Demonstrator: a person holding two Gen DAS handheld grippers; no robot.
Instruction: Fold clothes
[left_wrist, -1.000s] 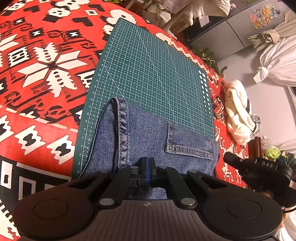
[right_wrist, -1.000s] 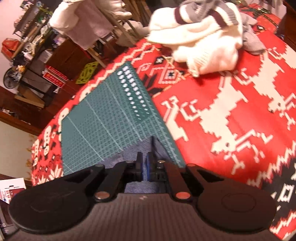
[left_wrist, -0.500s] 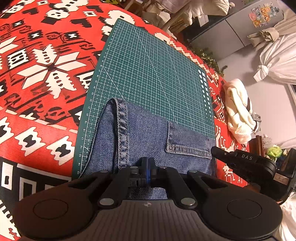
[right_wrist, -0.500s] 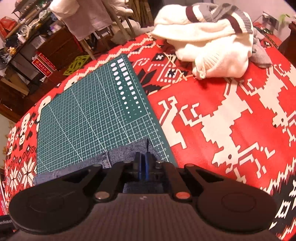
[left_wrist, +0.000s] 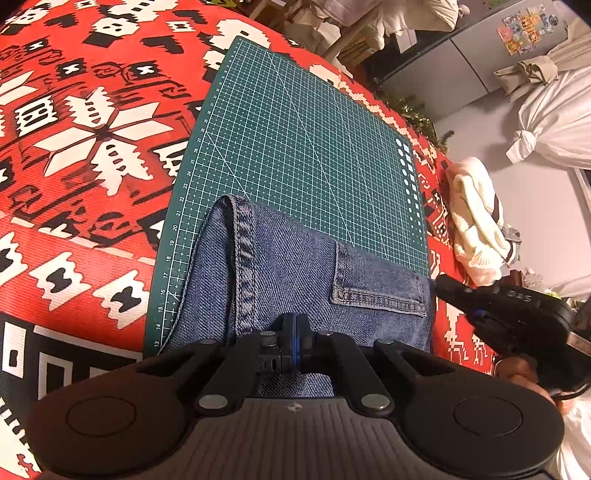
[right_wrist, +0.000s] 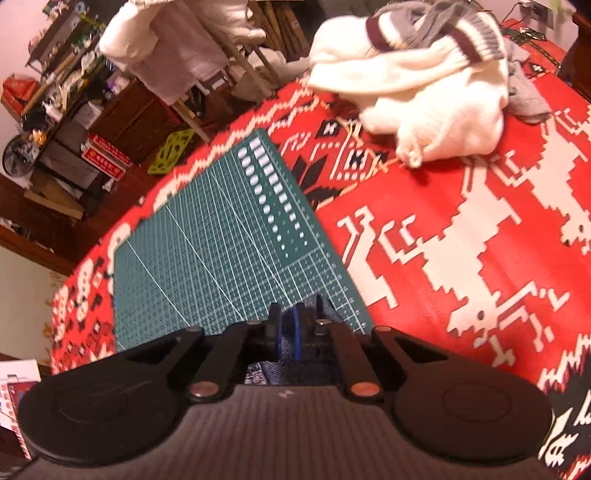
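- The right gripper (right_wrist: 287, 328) has changed most: a second ago its blue-lined fingers were pressed together at the corner of the folded blue denim jeans (left_wrist: 295, 288); now a narrow gap shows between them, with denim visible in and below the gap.
- The right wrist view is motion-blurred, so I cannot tell whether the right gripper has let go of the cloth or only slackened on it.
- In the left wrist view the right gripper (left_wrist: 441, 284) has slid leftward over the last second, and its tip now sits at the right edge of the jeans, beside the stitched back pocket (left_wrist: 376, 277).
- The left gripper (left_wrist: 294, 328) stays clenched, fingers pressed together, seemingly pinching the near edge of the jeans; its view has barely shifted.
- The jeans lie folded on the near part of the green gridded cutting mat (left_wrist: 303, 147), fold edge and thick seam to the left, far half of the mat bare. The mat rests on the red, white and black patterned cloth (left_wrist: 85, 129) covering the bench.
- Judgement: this fold looks laid down and the right side is being released or re-gripped, so a further fold or smoothing probably remains.
- A crumpled cream knit sweater with striped cuffs (right_wrist: 424, 92) waits on the cloth, well apart from the mat.
- No basket, bin or other container for clothes appears in either view.
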